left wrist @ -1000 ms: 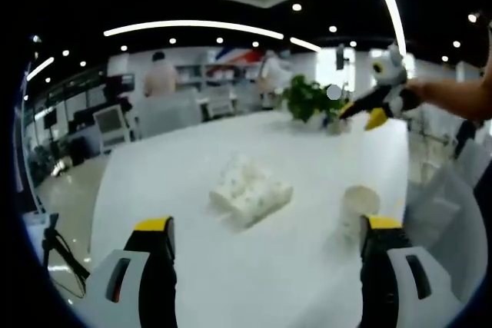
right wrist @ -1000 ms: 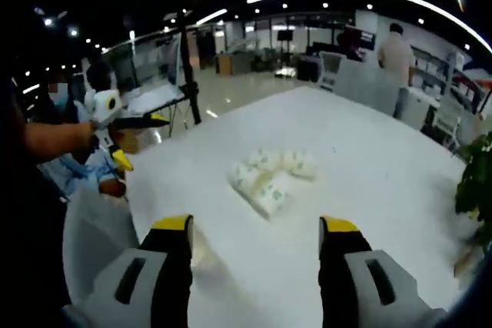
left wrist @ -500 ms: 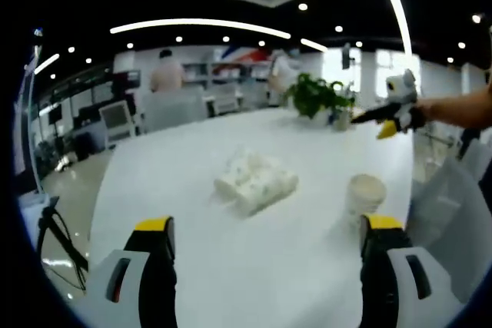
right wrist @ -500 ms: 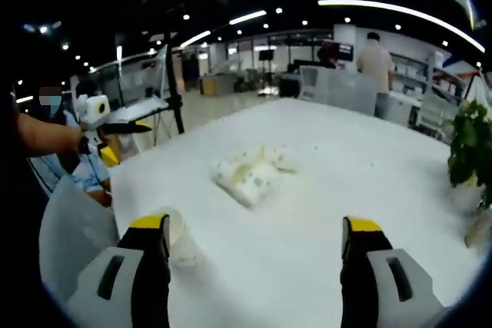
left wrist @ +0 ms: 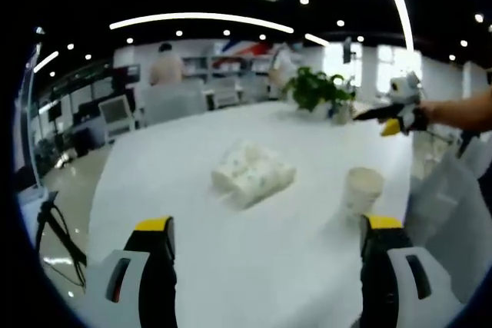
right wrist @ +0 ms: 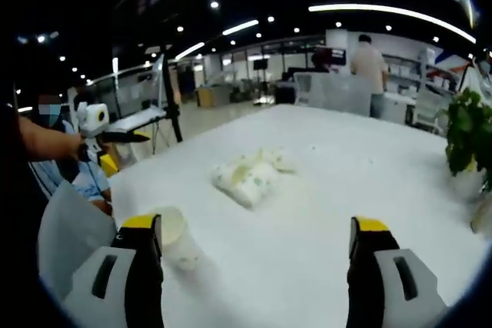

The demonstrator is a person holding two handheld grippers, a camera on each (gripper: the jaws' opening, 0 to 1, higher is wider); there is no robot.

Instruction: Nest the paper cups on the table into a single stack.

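Jaws wide — paper cup (right wrist: 174, 234) beside left one

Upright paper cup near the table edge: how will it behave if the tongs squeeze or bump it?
The paper cup looks thin-walled and seems empty, so probably light and easily crushed. Standing alone on the smooth white table, it would likely tip or slide if bumped.

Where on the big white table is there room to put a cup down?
The white table is bare between the lying pile of patterned paper cups and the open left gripper. Past the pile toward the green potted plant is bare too. It is tighter beside the upright white paper cup.
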